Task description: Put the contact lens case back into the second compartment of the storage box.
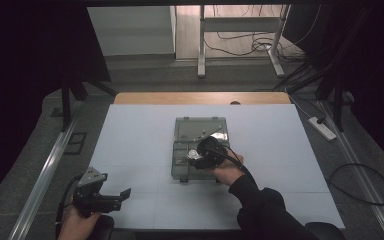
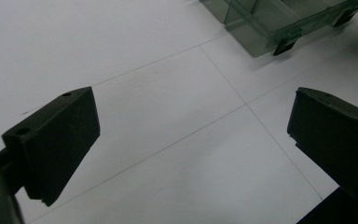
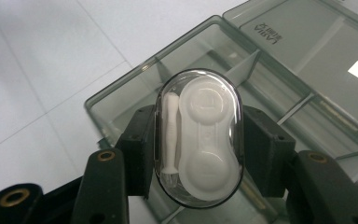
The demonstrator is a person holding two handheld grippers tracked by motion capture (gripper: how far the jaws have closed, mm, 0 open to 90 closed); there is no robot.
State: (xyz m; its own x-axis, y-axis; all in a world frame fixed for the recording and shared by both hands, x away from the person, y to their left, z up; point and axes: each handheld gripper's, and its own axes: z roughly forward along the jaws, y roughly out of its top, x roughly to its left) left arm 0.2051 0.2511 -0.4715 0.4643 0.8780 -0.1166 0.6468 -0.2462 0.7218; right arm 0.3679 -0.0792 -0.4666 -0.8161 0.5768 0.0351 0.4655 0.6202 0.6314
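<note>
right tongs (image 3: 198, 154): squeezing the little clear case (image 3: 198, 135) by its two long sides so it can't slip | case: right above the grey box (image 3: 279, 84), whose lid lies open, likely going in | left tongs (image 2: 191, 149): wide, holding nothing, waiting near the box's front corner (image 2: 261, 42) on the white table (image 2: 135, 60)

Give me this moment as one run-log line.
right tool: shut on clear oval case, above open compartment box | left tool: open, holding nothing, over white table
</note>
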